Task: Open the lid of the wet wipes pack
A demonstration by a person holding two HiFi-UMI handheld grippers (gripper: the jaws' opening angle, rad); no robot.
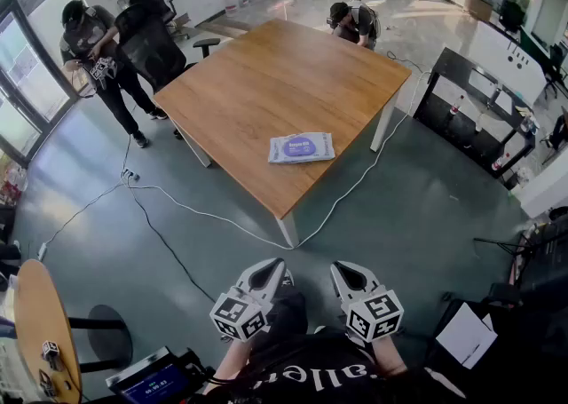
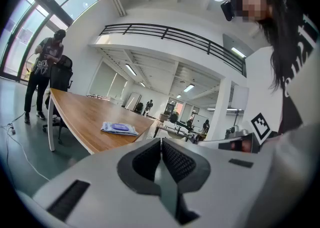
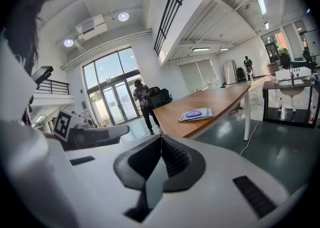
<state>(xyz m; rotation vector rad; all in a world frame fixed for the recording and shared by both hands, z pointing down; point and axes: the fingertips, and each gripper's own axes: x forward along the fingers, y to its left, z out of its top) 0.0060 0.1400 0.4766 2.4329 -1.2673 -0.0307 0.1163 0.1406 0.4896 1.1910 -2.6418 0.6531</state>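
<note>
A flat wet wipes pack (image 1: 302,147) with a purple lid lies near the front edge of the wooden table (image 1: 266,74), lid down flat. It also shows small in the left gripper view as the pack (image 2: 119,128) and in the right gripper view as the pack (image 3: 196,115). My left gripper (image 1: 272,271) and right gripper (image 1: 343,275) are held close to my body, well short of the table, over the floor. Both are shut with nothing between the jaws. From their own cameras, the left gripper (image 2: 161,144) and right gripper (image 3: 161,141) point toward the table.
White cables (image 1: 204,211) run across the grey floor before the table legs. A person (image 1: 93,56) stands by black office chairs (image 1: 146,34) at the left; another crouches behind the table (image 1: 353,22). A black desk (image 1: 479,105) stands right, a round wooden table (image 1: 35,331) at the lower left.
</note>
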